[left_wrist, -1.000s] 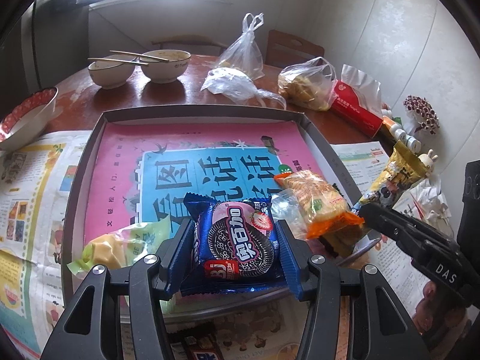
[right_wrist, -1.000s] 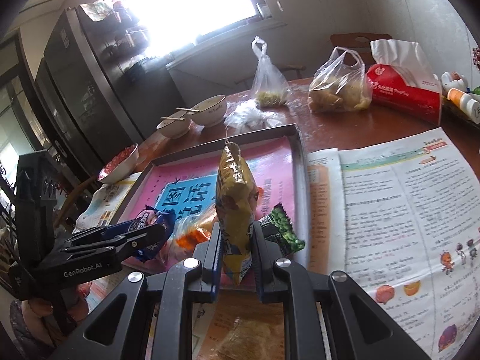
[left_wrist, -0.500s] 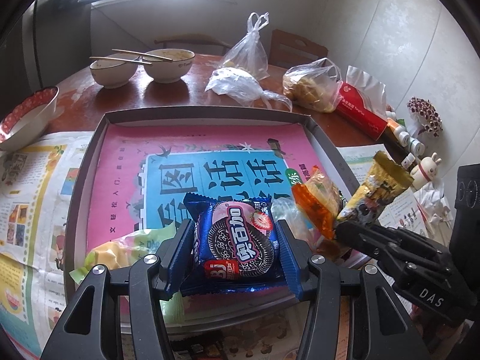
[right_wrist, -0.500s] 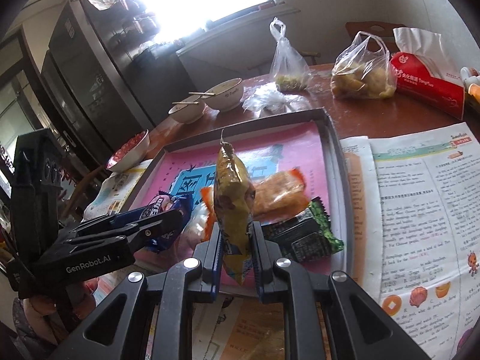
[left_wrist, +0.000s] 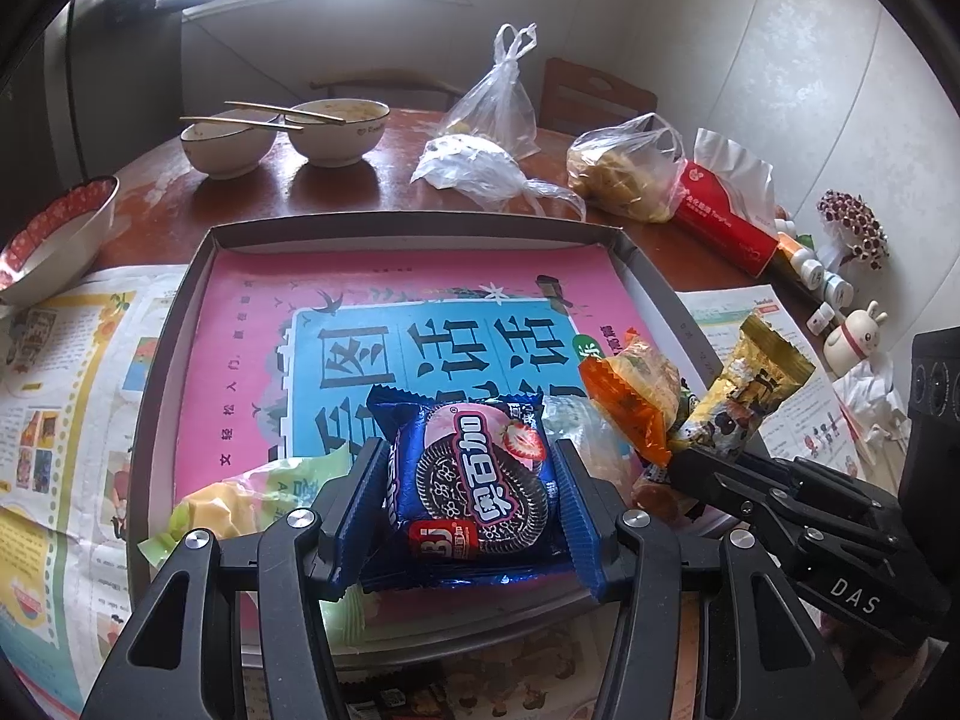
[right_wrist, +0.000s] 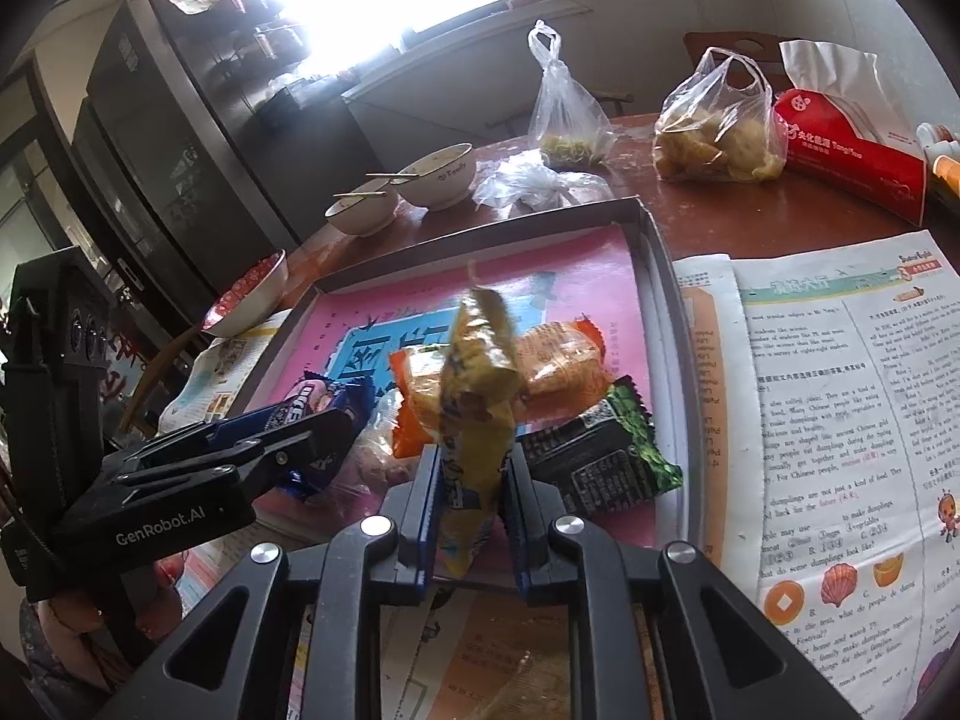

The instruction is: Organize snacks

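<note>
My left gripper (left_wrist: 471,480) is shut on a blue cookie packet (left_wrist: 474,480) with a strawberry picture, held over the near edge of the grey tray (left_wrist: 180,312) lined with a pink and blue sheet. My right gripper (right_wrist: 468,480) is shut on a yellow snack packet (right_wrist: 477,396) that stands upright over the tray's near right part; the yellow snack packet (left_wrist: 744,396) also shows in the left wrist view. An orange packet (right_wrist: 558,360), a green and black packet (right_wrist: 600,456) and a pale yellow-green packet (left_wrist: 240,492) lie in the tray.
Newspaper (right_wrist: 840,396) covers the table on both sides of the tray. Behind stand two bowls with chopsticks (left_wrist: 282,132), a red-patterned bowl (left_wrist: 48,234), plastic bags (left_wrist: 624,174), a red tissue pack (left_wrist: 726,216) and small bottles (left_wrist: 822,282).
My right gripper carried the yellow packet leftward, from beside the tray to over its near right part. The left gripper and its cookie packet stayed put.
</note>
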Available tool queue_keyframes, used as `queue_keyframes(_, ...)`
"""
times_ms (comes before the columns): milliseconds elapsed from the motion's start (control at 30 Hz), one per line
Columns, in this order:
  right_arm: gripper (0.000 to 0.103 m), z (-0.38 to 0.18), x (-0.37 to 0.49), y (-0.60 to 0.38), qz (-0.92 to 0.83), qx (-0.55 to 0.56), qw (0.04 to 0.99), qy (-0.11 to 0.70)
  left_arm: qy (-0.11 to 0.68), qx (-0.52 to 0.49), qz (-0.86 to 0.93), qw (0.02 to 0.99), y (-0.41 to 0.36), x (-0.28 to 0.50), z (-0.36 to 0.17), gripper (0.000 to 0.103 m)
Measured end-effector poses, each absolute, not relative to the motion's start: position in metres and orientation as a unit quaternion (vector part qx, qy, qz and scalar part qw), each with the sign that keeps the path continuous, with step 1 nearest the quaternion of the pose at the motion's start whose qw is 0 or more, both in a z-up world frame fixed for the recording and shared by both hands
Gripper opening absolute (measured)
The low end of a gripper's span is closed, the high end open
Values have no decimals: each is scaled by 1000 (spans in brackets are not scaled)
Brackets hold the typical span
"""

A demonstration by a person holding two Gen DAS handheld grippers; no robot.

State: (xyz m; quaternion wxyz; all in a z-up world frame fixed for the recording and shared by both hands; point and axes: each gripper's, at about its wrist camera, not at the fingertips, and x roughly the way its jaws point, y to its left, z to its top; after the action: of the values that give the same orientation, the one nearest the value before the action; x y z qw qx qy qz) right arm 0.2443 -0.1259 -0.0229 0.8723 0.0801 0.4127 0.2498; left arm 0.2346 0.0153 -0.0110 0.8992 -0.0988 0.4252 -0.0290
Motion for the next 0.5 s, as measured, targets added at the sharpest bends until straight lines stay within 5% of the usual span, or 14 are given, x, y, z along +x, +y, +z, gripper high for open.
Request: queue_keyframes(500,43,-16,242,-147,219,94,884,403,425,-94,-26,900,15,235,-10,57)
